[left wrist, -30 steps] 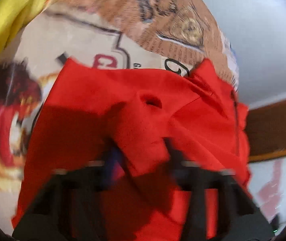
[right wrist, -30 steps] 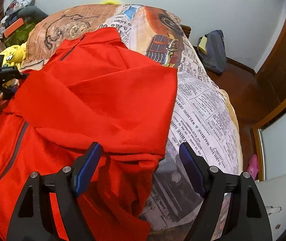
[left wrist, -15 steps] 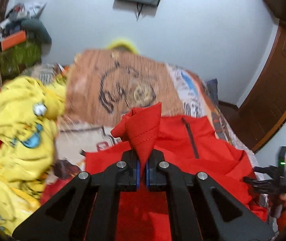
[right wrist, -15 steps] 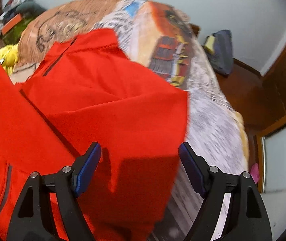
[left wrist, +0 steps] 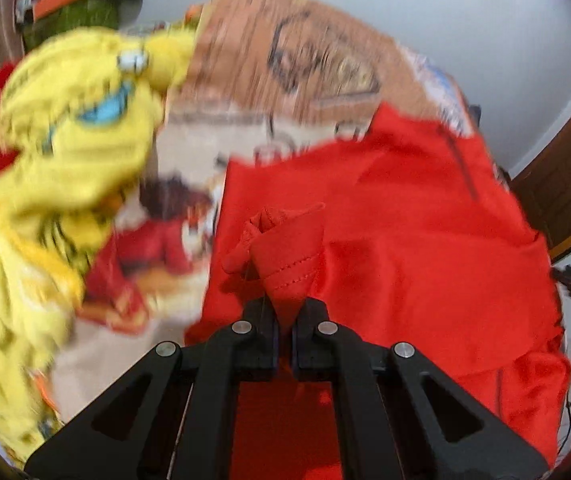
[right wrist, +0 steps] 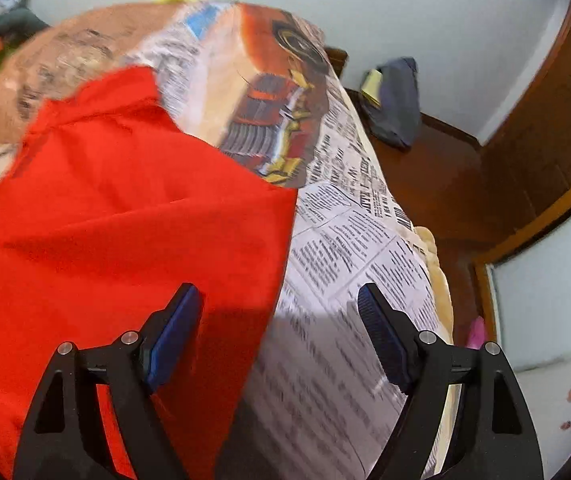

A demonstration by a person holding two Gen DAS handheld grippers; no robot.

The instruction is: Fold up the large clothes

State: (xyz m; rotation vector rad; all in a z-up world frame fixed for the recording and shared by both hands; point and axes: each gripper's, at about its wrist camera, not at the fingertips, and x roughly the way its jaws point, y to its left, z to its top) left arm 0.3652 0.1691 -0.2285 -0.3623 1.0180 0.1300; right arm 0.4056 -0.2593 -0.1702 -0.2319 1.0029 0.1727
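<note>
The red jacket [left wrist: 425,240] lies spread on the bed [right wrist: 345,248], over its picture sheet. The left tool [left wrist: 283,320] pinches a stitched corner of the jacket and holds it up. The right tool [right wrist: 281,332] is wide, holding nothing, above the jacket's edge. Yellow clothes [left wrist: 65,152] lie piled beside the jacket.

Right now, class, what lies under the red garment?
The red garment lies on a bed cover printed with newsprint and cartoon pictures, visible around its edges. Whatever print or object lies beneath the cloth itself is hidden.
</note>
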